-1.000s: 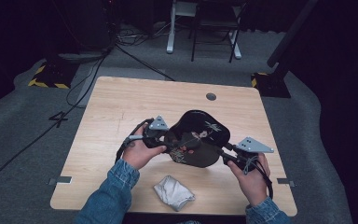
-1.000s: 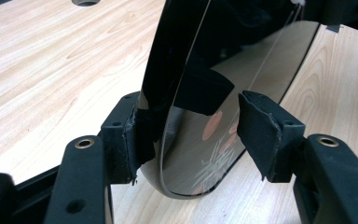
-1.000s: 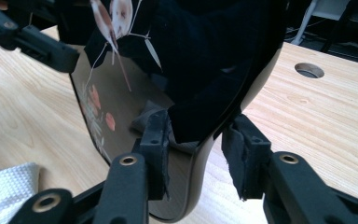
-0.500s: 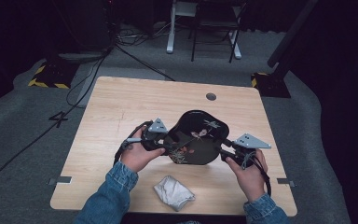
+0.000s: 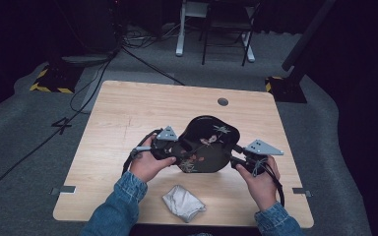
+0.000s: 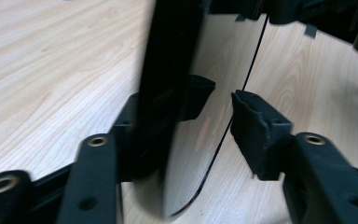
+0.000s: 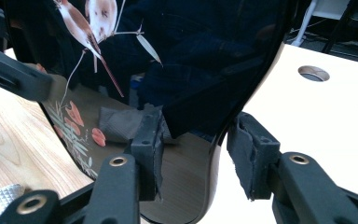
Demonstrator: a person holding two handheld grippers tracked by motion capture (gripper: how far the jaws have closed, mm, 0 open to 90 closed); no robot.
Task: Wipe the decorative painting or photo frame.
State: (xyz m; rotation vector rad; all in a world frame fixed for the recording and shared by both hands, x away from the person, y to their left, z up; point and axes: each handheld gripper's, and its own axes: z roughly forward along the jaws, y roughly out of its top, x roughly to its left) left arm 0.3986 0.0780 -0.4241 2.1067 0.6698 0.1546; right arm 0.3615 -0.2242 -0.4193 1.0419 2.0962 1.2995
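- You hold a glossy black lacquer tray (image 5: 209,145), painted with birds and leaves, between your two grippers above the middle of the wooden table (image 5: 128,113). In the high view it tilts, its painted face turned up and toward you.
- Your left gripper (image 5: 173,153) meets the tray's left edge. In the left gripper view the rim (image 6: 168,93) runs edge-on between the jaws, close against the left pad, while the right pad (image 6: 256,130) stands apart from the glossy face with a gap showing. The jaws have just been closing around the rim, yet they are spread and not pinching it.
- Your right gripper (image 5: 236,161) sits at the tray's lower right edge. In the right gripper view the rim (image 7: 216,154) passes between the pads: the left pad (image 7: 149,140) lies over the painted face, and the right pad (image 7: 251,154) stands just off the outer edge. These jaws have just been opening, so they are spread with the tray between them.
- Whether the inner pad of either gripper truly touches the tray cannot be told from these angles.
- A crumpled grey cloth (image 5: 183,202) lies on the table near its front edge, between your forearms, well apart from the tray.
- Your denim sleeves (image 5: 120,206) come in from the bottom of the high view.
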